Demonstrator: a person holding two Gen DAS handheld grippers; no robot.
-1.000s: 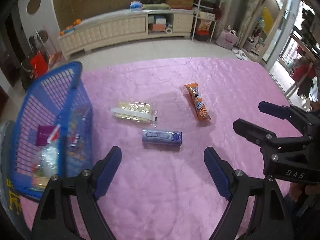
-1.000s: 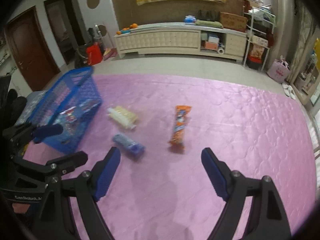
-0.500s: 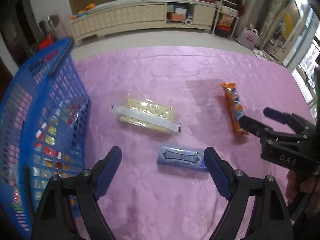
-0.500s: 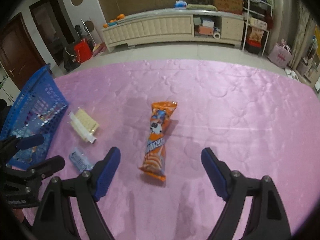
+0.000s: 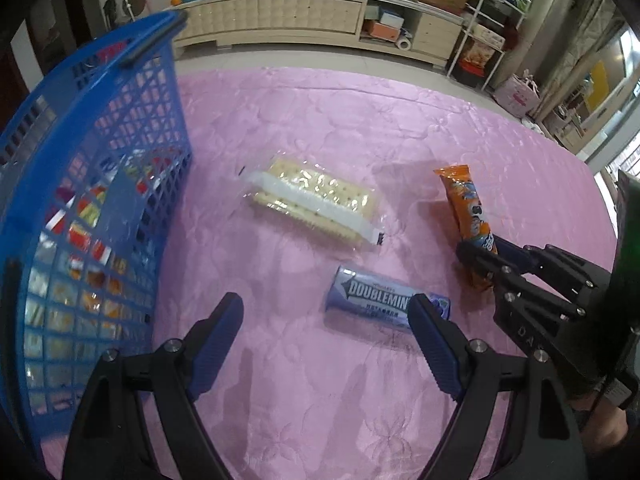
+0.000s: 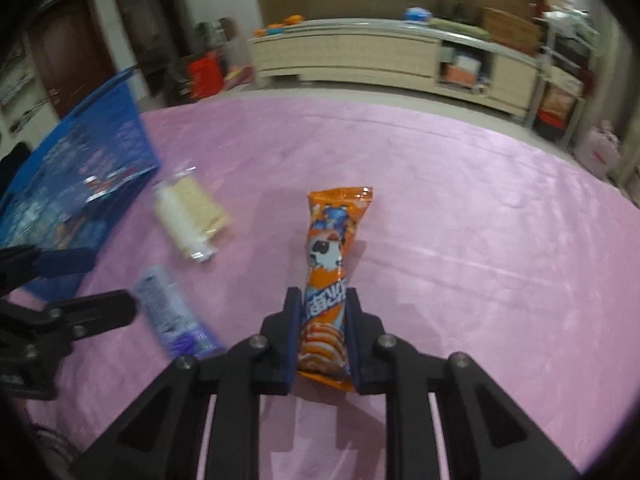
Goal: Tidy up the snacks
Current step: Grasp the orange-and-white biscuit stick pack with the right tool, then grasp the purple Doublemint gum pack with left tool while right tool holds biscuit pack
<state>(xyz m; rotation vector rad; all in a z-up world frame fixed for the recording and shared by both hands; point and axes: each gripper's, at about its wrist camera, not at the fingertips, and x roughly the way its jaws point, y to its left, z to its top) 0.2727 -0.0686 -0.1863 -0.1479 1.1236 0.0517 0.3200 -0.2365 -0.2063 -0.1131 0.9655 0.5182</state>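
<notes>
My right gripper [image 6: 322, 300] is shut on the near end of an orange snack pack [image 6: 332, 252] that lies on the pink cloth; it also shows in the left wrist view [image 5: 466, 208], with the right gripper [image 5: 482, 256] on it. My left gripper [image 5: 326, 312] is open and empty, low over the cloth, its right finger over the end of a purple Doublemint gum pack [image 5: 378, 302]. A clear pack of crackers [image 5: 316, 200] lies beyond it. A blue basket [image 5: 80, 184] holding several snacks stands to the left.
The pink cloth [image 5: 320, 400] covers the whole work surface. A long cream cabinet [image 5: 304, 16] and metal shelves [image 5: 492, 28] stand on the floor beyond the far edge. The left gripper shows at the left of the right wrist view [image 6: 76, 280].
My right gripper moved forward to the orange pack and closed on its near end. My left gripper moved forward and lower toward the gum pack, staying open.
</notes>
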